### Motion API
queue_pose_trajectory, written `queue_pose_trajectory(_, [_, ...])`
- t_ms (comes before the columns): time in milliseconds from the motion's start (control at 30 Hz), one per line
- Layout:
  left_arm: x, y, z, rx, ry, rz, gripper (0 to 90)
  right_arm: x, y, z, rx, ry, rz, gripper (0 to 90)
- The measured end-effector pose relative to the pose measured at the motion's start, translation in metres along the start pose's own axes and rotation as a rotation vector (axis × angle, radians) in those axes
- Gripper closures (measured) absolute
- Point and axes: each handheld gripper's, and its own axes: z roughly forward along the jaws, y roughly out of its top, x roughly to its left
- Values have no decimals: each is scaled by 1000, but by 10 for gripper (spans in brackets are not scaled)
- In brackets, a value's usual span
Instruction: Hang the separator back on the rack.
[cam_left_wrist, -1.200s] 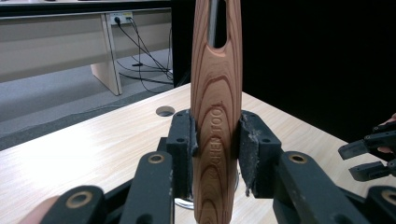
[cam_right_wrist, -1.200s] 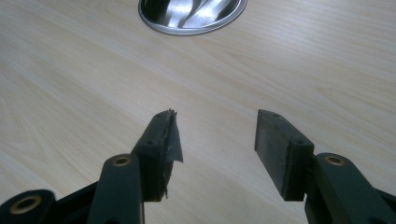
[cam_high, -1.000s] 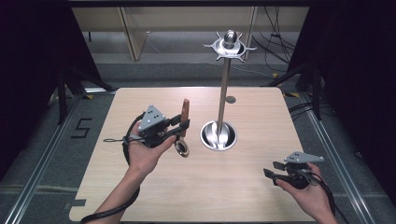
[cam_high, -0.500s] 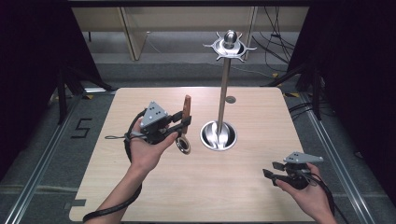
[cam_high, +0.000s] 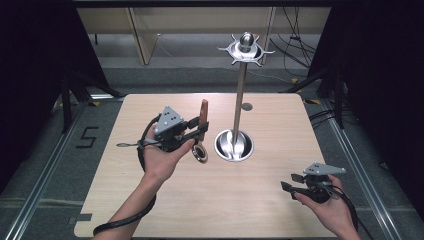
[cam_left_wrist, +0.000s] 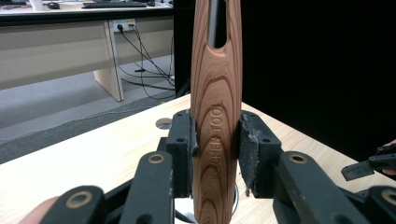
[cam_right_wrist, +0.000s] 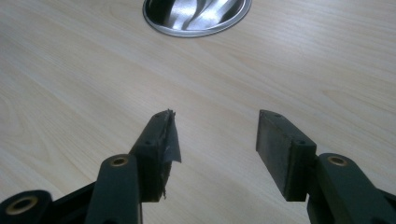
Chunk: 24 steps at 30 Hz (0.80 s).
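Observation:
My left gripper (cam_high: 201, 131) is shut on the wooden handle (cam_left_wrist: 216, 116) of a kitchen tool, held upright over the table's left-middle. The handle has a slot near its top, and a metal ring-shaped end (cam_high: 199, 151) hangs below the jaws. A tall steel stand (cam_high: 240, 90) rises from a round shiny base (cam_high: 233, 145) just right of the tool, with a hooked crown (cam_high: 245, 47) on top. My right gripper (cam_high: 291, 182) hovers low over the near right of the table, open with nothing between its fingers (cam_right_wrist: 159, 149). The base (cam_right_wrist: 196, 16) lies ahead of it.
The light wooden table (cam_high: 150, 200) has a small round hole (cam_high: 246, 106) behind the stand. Dark curtains flank both sides, and desks and cables sit on the floor beyond the far edge. A cable trails from the left gripper over the near table edge.

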Motion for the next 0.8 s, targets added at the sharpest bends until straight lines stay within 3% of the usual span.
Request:
queue_pose_trajectory(600, [-2,7,6,-12,1,3,674,-1,0,-1,-5,-3,-4,475])
queue_pose_trajectory(633, [-3,8,7,-15,0,3,674,2,0,-2,4,2,31,475])
queue_pose_trajectory(800, [-3,9,7,-16,1,4,674,0,0,-2,-11,-10,10,475])
